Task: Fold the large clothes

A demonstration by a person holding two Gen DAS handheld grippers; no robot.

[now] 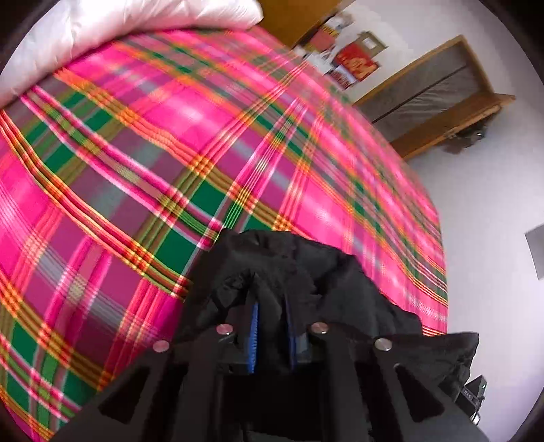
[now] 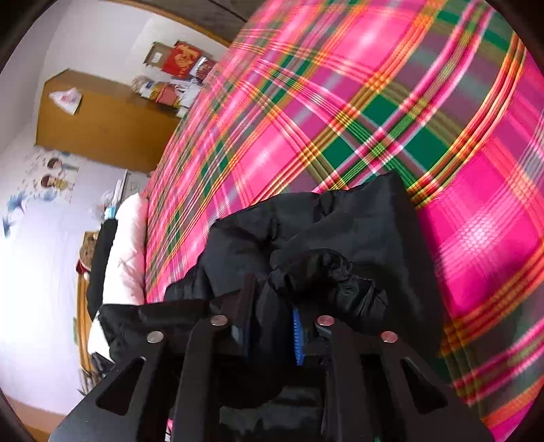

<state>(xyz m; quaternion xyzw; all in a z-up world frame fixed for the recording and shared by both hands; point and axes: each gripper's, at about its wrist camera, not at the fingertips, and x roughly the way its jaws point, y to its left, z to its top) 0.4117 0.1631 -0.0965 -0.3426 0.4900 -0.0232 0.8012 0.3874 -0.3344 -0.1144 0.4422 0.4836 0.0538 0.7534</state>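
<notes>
Pink, green and orange plaid bedding (image 1: 170,153) fills most of the left wrist view, spread over a bed, with a white pillow or quilt (image 1: 119,30) at the upper left of the frame and a wooden-framed panel (image 1: 435,91) leaning on the pale wall at the upper right, beside some red packaging (image 1: 355,63). At the bottom centre our left claw (image 1: 272,326) has its blue-padded fingers (image 1: 253,336) drawn close together on a bunched ridge of the black garment (image 1: 289,272), which drapes forward over the claw and trails off to the lower right. In the right wrist view the same plaid bedding (image 2: 374,102) covers the upper right, a wooden cabinet (image 2: 102,125) with clutter on top stands at the upper left, and cartoon stickers (image 2: 51,176) dot the wall at the left edge. Our right claw (image 2: 272,336) is likewise clamped on the black garment (image 2: 340,231), a crumpled wad of it sitting just above one blue pad (image 2: 298,336); the cloth stretches away to the lower left of the frame. We judge the fold to be barely begun: both claws hold the garment up off the bed, it is bunched rather than flat, and no neat crease shows. Laying it out on the bedding and making every fold seems to be left.
</notes>
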